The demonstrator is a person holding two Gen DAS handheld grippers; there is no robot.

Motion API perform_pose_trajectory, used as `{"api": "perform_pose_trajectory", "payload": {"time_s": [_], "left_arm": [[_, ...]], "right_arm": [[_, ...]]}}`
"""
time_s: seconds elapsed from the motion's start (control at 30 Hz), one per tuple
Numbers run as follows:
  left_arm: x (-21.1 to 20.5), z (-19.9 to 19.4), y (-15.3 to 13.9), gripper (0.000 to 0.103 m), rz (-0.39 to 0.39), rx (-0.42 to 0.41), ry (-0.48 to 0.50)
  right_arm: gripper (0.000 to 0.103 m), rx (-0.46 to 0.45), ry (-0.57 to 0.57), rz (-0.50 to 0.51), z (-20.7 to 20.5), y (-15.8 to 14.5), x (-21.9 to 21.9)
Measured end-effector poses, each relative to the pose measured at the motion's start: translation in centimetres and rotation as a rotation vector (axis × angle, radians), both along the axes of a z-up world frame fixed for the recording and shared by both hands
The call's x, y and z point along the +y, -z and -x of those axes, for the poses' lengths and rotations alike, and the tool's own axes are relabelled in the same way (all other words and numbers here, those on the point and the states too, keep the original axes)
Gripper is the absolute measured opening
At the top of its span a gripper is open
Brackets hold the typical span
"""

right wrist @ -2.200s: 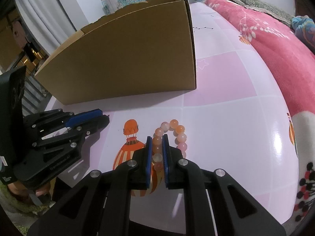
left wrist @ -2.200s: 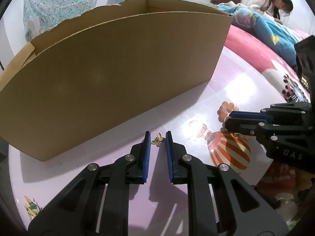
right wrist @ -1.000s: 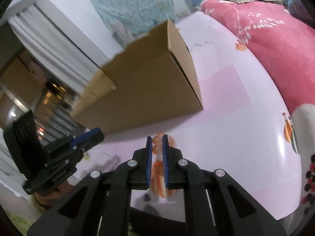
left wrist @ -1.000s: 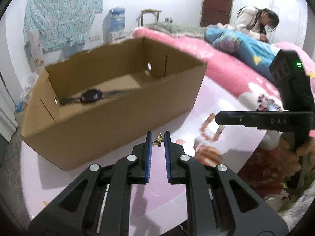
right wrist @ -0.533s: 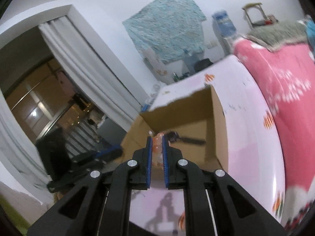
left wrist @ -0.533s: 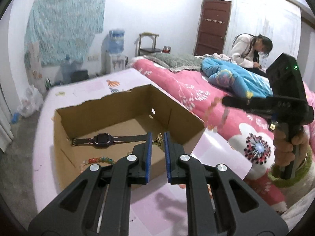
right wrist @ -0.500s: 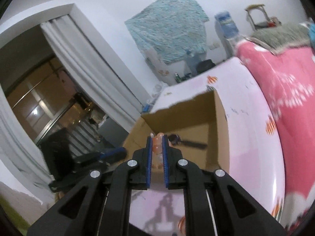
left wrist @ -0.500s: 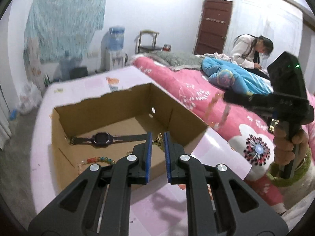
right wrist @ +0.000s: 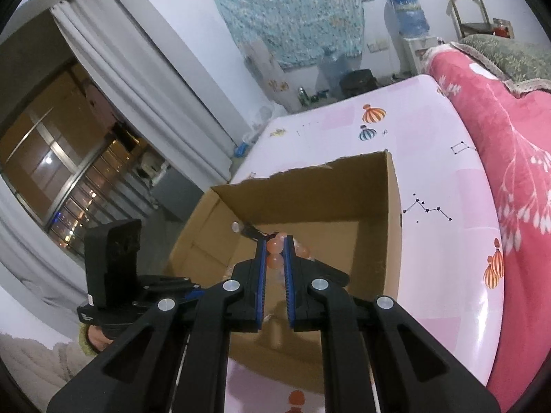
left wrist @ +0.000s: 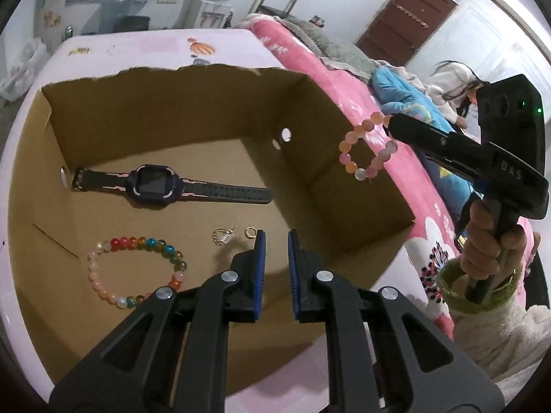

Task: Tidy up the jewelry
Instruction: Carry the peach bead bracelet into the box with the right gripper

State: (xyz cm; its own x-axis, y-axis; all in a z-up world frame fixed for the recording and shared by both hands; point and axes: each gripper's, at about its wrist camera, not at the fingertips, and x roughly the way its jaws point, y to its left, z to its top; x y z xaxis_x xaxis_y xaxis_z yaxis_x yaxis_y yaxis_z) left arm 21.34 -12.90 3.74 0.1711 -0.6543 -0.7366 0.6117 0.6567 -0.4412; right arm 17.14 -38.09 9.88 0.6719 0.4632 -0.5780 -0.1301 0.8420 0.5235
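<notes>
An open cardboard box (left wrist: 179, 130) stands on the pink table. Inside lie a dark watch (left wrist: 155, 186), a multicoloured bead bracelet (left wrist: 137, 268), a small gold chain piece (left wrist: 223, 235) and a gold ring (left wrist: 250, 231). My left gripper (left wrist: 276, 237) hovers over the box, jaws slightly apart, nothing visible between them. My right gripper (right wrist: 275, 244) is shut on a pink-orange bead bracelet (right wrist: 275, 247), which also shows in the left wrist view (left wrist: 365, 148) hanging above the box's right wall. The box also shows in the right wrist view (right wrist: 389, 213).
The pink table top (right wrist: 447, 213) carries balloon prints. A pink-covered bed (right wrist: 516, 144) runs along the right. A person (left wrist: 451, 86) sits at the far right. A water dispenser (right wrist: 409, 17) and chair (right wrist: 468, 3) stand at the back wall.
Both grippers have moved over the open box. The small butterfly charm that was between my left jaws is no longer there. The right gripper still holds the bead bracelet.
</notes>
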Motion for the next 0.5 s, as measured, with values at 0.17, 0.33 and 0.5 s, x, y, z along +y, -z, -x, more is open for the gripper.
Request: {"api": "perform_pose_trajectory", "payload": {"time_s": [0.17,0.33,0.5], "left_arm": [[0.4,-0.5,0.0,0.013,0.005,-0.014,-0.042],[1.4,-0.4,-1.2,0.014,0.028,-0.067,-0.075],[3.5,0.8,-4.0,0.025,0.051,-0.188,-0.130]], "right_arm": [[0.010,0.025,0.000,0.005,-0.6,0.5,-0.1],[0.010,0.033,-0.005,0.022,-1.0,0.5,0.0],[0.010,0.063,-0.026,0.066,-2.9,0.5,0.5]]}}
